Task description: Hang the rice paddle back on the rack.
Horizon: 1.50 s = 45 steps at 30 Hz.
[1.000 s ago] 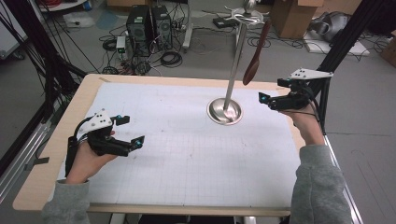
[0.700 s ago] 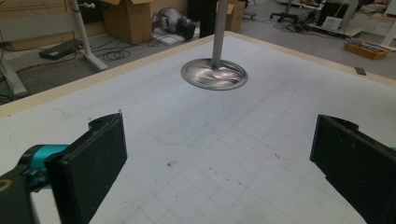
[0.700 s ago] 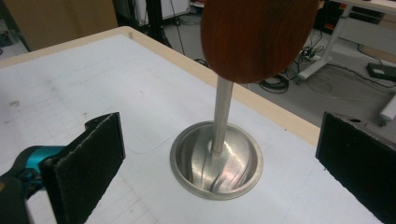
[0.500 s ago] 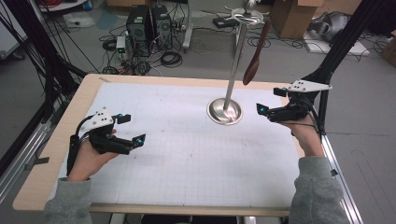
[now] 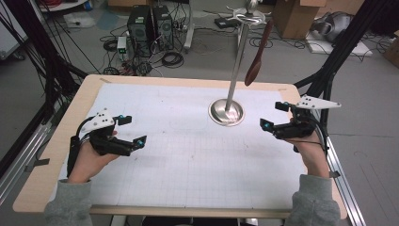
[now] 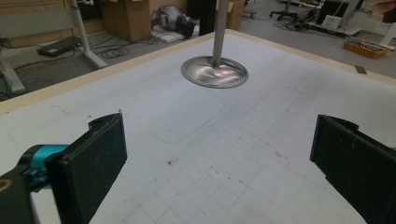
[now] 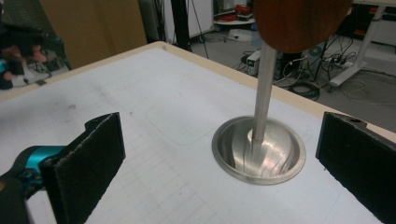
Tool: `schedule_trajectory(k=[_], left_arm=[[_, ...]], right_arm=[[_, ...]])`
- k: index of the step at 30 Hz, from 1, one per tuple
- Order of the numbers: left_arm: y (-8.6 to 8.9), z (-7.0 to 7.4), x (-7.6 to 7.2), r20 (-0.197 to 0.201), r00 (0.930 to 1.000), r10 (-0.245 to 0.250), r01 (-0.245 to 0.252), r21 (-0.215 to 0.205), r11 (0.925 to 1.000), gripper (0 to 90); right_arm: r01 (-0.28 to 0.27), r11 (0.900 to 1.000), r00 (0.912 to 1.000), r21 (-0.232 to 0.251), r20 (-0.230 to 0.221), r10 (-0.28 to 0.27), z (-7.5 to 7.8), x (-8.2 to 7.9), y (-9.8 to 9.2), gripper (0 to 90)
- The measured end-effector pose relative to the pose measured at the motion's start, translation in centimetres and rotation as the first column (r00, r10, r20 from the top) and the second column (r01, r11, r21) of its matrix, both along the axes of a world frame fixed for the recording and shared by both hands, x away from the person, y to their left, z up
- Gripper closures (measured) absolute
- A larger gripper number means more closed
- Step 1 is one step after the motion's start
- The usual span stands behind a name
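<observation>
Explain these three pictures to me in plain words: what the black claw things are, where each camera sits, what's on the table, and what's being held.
There is no robot here. A person holds a hand tool in each hand: the left gripper and the right gripper, each with two black jaws. Both stand open and hold nothing.

The high view comes from a fixed camera above the table. The other two cameras ride on the grippers and look out between their own jaws.

On the white gridded table stands a metal stand: a round base with an upright pole. A brown wooden spoon hangs from its top. The right gripper is nearer the stand and points at its base.
</observation>
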State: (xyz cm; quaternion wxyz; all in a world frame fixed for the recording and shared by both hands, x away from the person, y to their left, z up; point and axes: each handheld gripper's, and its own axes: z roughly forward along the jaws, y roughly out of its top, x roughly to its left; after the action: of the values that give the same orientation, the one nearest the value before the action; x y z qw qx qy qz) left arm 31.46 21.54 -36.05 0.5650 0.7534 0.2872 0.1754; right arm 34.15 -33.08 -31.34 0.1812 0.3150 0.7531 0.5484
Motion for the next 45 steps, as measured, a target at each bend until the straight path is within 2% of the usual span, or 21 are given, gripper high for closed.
schedule_trajectory(k=[2, 7, 10, 16, 22, 24, 32, 35, 41, 45], left_arm=[[0.0, 0.0, 0.0, 0.001, 1.0000, 0.001, -0.001, 0.001, 1.0000, 4.3], [-0.3, -0.2, 0.1, -0.004, 1.0000, -0.005, 0.005, 0.016, 0.9999, 4.3], [-0.3, -0.2, 0.1, -0.003, 1.0000, -0.005, 0.005, 0.018, 0.9998, 4.3], [-0.2, -0.1, 0.0, -0.002, 1.0000, -0.002, 0.002, 0.012, 0.9999, 4.3], [-0.3, -0.2, 0.1, -0.006, 1.0000, 0.000, 0.001, 0.019, 0.9998, 4.3], [-0.3, -0.3, 0.1, -0.006, 1.0000, -0.002, 0.002, 0.022, 0.9997, 4.3], [-0.3, -0.4, 0.1, -0.009, 1.0000, 0.002, -0.002, 0.023, 0.9997, 4.3], [-0.4, -0.4, 0.1, -0.012, 0.9999, 0.000, 0.000, 0.027, 0.9996, 4.3], [-0.2, -0.4, 0.1, -0.008, 1.0000, 0.002, -0.002, 0.020, 0.9998, 4.3], [-0.2, -0.4, 0.1, -0.011, 0.9999, 0.004, -0.004, 0.017, 0.9999, 4.3]], right_arm=[[-0.023, 1.000, 0.9997, -0.014, 0.003, 0.023, -0.2, -0.7, 0.2, 0.0], [-0.038, 0.999, 0.9984, 0.022, 0.042, 0.037, -0.6, -1.7, 0.1, 0.0], [-0.049, 0.999, 0.9973, 0.023, 0.055, 0.048, -0.9, -2.1, 0.0, 0.0], [-0.039, 0.999, 0.9982, 0.015, 0.046, 0.038, -1.8, -2.3, -0.4, 0.0], [-0.012, 1.000, 0.9998, 0.025, 0.016, 0.011, -3.2, -2.3, -0.9, 0.0], [-0.005, 1.000, 1.0000, 0.007, -0.004, 0.005, -3.7, -2.3, -1.0, 0.0], [-0.022, 0.999, 0.9996, 0.049, 0.018, 0.021, -4.8, -2.7, -1.8, 0.0], [-0.022, 0.999, 0.9996, 0.038, 0.016, 0.022, -4.8, -2.9, -2.0, 0.0], [-0.016, 0.999, 0.9997, 0.051, 0.017, 0.015, -4.7, -3.1, -2.2, 0.0], [0.002, 0.999, 0.9995, 0.039, 0.031, -0.003, -5.0, -3.3, -2.4, 0.0]])
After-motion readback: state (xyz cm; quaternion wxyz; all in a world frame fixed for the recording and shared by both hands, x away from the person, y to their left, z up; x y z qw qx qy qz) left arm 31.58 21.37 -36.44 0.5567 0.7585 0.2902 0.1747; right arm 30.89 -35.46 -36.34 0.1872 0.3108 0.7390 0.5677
